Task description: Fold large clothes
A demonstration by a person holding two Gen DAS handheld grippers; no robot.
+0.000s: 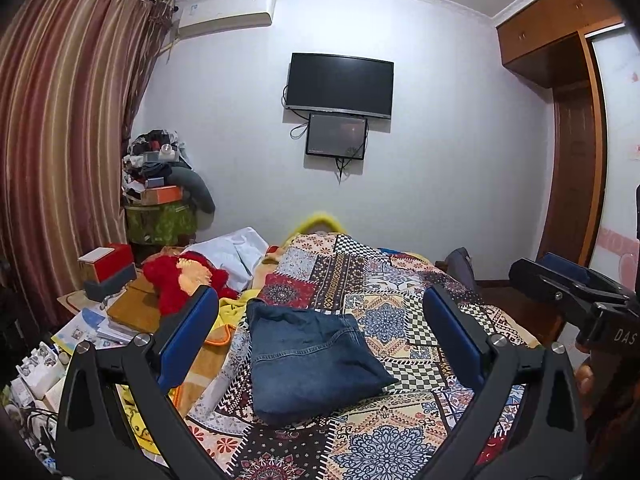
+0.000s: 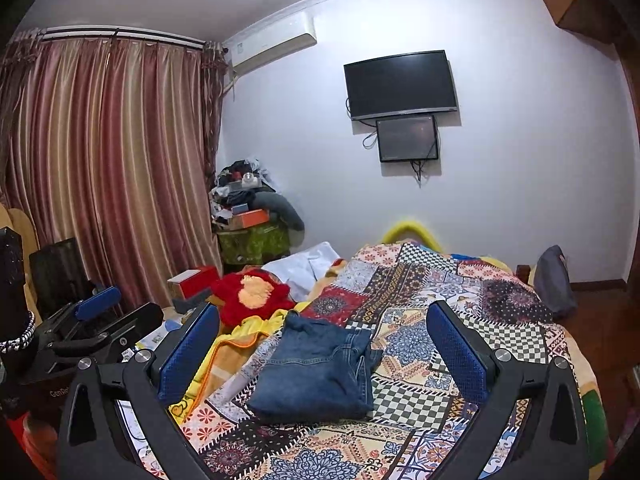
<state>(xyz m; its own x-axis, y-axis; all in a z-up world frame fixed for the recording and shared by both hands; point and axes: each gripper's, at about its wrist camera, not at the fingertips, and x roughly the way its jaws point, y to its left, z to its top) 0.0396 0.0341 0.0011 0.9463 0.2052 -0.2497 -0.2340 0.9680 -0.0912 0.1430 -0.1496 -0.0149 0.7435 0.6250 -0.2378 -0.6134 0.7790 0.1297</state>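
A pair of blue jeans lies folded into a compact stack on the patchwork bedspread. My left gripper hovers above it, wide open, blue pads on either side of the stack and nothing held. The same folded jeans show in the right wrist view, lying on the bedspread. My right gripper also stands open and empty above them. The right gripper appears at the right edge of the left view, and the left gripper at the left edge of the right view.
A red plush toy and a white cloth lie at the bed's left side on a yellow blanket. Books and boxes clutter a low surface at left. A piled stand sits by the curtain. A television hangs on the wall.
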